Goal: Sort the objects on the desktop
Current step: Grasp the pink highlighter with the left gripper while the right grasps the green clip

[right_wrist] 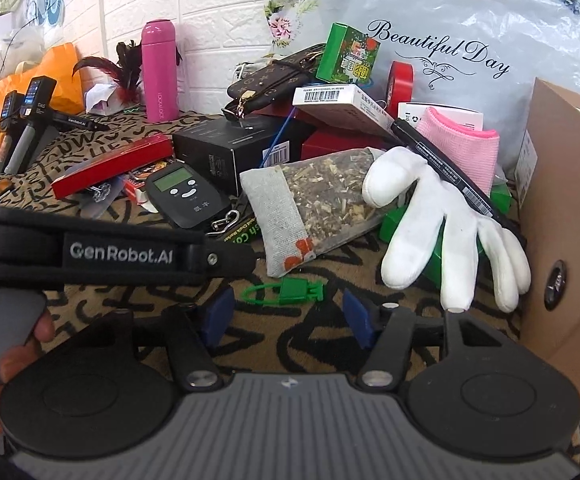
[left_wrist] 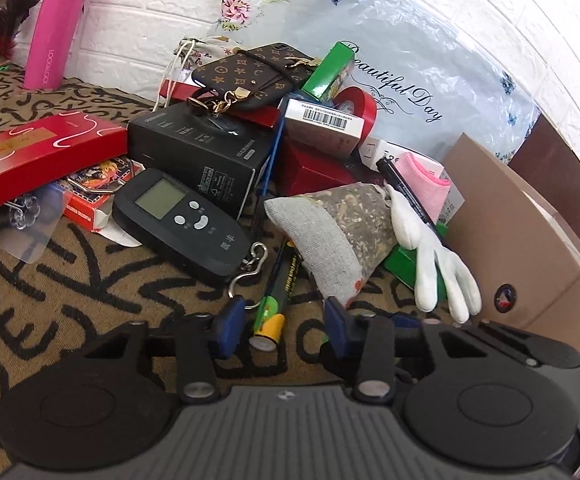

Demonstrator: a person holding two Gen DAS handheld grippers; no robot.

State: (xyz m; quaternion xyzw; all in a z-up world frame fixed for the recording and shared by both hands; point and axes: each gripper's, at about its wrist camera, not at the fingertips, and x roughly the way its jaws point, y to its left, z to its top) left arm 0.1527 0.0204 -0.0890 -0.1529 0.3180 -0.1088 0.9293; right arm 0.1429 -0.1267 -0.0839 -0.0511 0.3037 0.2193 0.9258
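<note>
Clutter everywhere on this desk. Left tongs [left_wrist: 280,330] sit wide apart, empty, low over the cloth, with the green-yellow marker [left_wrist: 274,308] right between the tips, so I'd nudge forward and close squarely on its barrel. Right tongs [right_wrist: 290,316] hover wide too, green clip [right_wrist: 290,291] just ahead.

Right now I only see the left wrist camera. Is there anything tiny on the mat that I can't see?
Observer: Yes, a green plastic clip lies on the mat just ahead of the right gripper, which is open.
Child: Anything far off to the side?
Observer: An orange bag sits by the wall, left of the pink bottle.
Child: Any more gadgets?
Observer: Two black handheld devices stand near that bag.
</note>
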